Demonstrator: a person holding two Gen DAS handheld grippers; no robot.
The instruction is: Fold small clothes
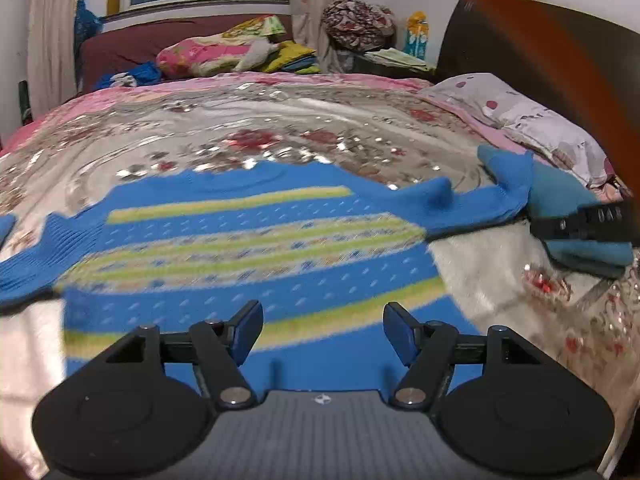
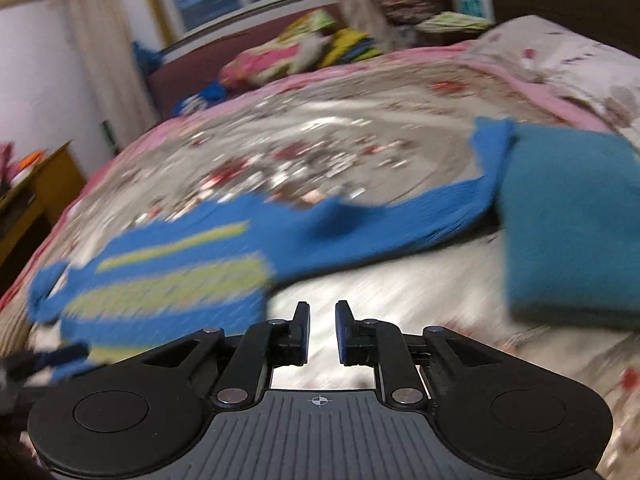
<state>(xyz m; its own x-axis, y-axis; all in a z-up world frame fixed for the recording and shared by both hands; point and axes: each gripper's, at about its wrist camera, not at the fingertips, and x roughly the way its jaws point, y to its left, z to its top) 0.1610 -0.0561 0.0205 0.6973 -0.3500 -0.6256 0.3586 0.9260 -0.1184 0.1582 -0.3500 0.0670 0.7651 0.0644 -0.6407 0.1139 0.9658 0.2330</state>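
Sweater (image 1: 248,256) lies spread on the bed (image 1: 280,120), unfolded; my left gripper (image 1: 323,332) gapes wide, right gripper (image 2: 322,332) nearly closed, both empty; next, I judge, grasp a sleeve.

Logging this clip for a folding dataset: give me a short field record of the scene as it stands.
surface: floral bedspread on a bed
garment: blue knit sweater with yellow-green stripes, spread flat, sleeves out
beside it: folded teal cloth, overlapping the sweater's sleeve end
left gripper: open wide, above the sweater's hem
right gripper: narrow gap, holding nothing, over bare bedspread
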